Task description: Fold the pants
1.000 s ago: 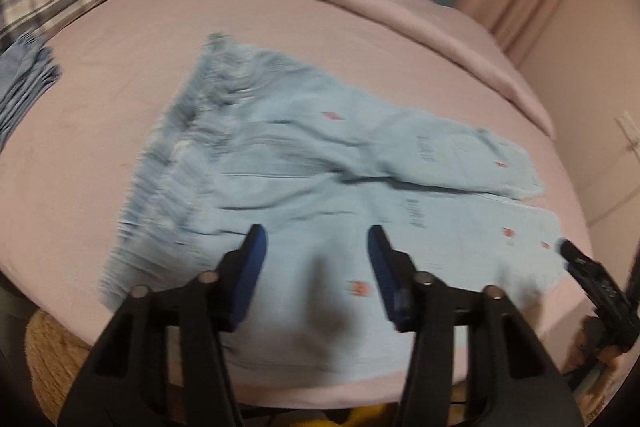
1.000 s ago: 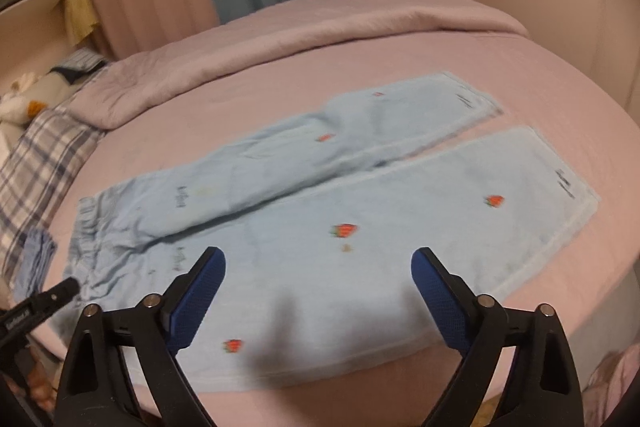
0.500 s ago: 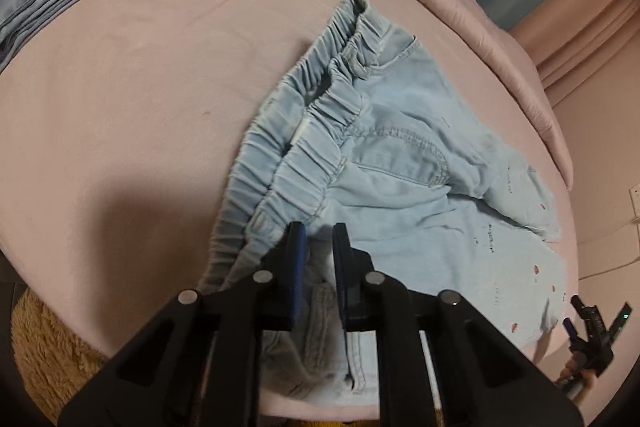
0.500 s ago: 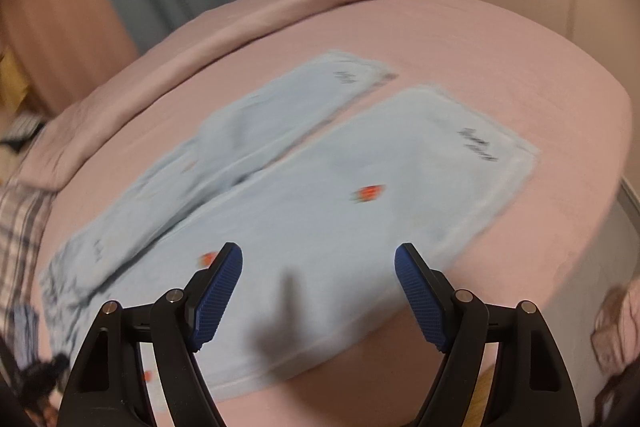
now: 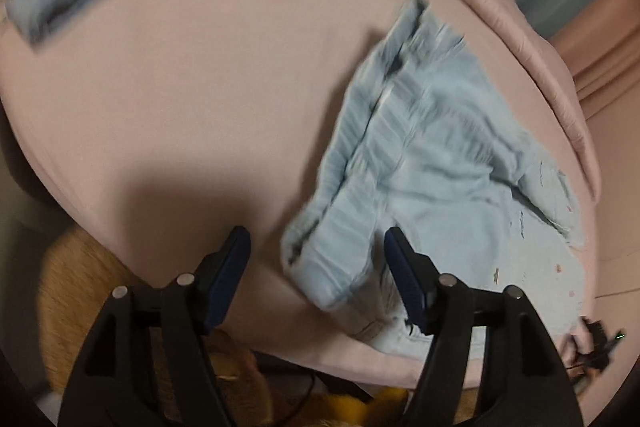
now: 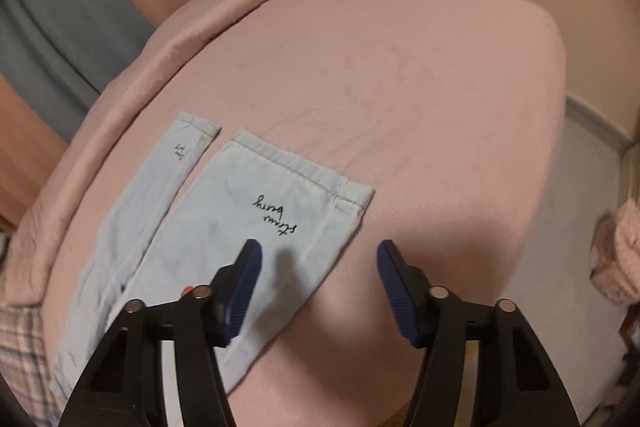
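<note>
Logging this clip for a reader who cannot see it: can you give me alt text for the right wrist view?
The open right gripper hangs over the cuff end of light blue pants lying flat on a pink bed, gripping nothing. Black handwritten lettering marks the nearer leg, and the other leg lies beside it. Curtains hang behind the bed.

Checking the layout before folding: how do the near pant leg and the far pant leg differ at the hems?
Near leg looks wider; far leg looks narrower. Near leg's hem reaches further right; far leg's stops short. Near leg's script is large; far leg's is small. Both lie flat, pale blue.
</note>
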`<state>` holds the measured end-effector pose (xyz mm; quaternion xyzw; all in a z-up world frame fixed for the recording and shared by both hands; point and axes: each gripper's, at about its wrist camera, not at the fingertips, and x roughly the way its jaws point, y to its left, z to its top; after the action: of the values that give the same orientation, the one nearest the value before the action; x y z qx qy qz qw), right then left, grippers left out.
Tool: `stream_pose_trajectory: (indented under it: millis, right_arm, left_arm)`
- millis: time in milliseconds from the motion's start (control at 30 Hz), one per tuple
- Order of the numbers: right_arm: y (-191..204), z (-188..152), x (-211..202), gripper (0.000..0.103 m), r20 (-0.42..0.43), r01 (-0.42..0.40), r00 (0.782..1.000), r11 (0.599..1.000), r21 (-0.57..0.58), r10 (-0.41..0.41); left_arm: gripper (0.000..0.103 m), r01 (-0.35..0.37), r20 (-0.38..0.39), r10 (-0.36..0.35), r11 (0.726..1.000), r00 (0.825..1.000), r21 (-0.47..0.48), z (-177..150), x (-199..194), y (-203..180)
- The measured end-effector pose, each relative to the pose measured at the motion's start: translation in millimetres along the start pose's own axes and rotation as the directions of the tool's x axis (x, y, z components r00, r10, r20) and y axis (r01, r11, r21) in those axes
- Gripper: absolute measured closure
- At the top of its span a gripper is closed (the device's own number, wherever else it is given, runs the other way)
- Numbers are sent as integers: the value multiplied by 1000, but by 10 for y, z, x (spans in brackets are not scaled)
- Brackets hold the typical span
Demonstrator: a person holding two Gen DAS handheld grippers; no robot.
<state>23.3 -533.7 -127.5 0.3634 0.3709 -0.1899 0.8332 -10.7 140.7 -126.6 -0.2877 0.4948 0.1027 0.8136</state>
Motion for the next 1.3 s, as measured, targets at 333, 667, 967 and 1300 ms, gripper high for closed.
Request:
stream_pose_trajectory:
  millis: [333,667,967,1300]
  right_arm:
    - [-30,18,183,95,-41,-83,996,996,41,85]
    - [75,-123,-280,96,51,-80,995,994,-80,84]
    - [9,-188,-307,98,53,-34,998,996,-83,39]
    - [-11,-226,75,96,-48,105,993,989,-101,-110]
  left_arm:
    - [79,138,61,-135,989,989,-53,15,-94,12]
    - [80,43,69,-41,999,997,-28,156,-48,64]
    - [79,31,101,-33,999,994,20,185,-275,10]
    - [45,-82,47,81,996,996,33,189,-94,-2]
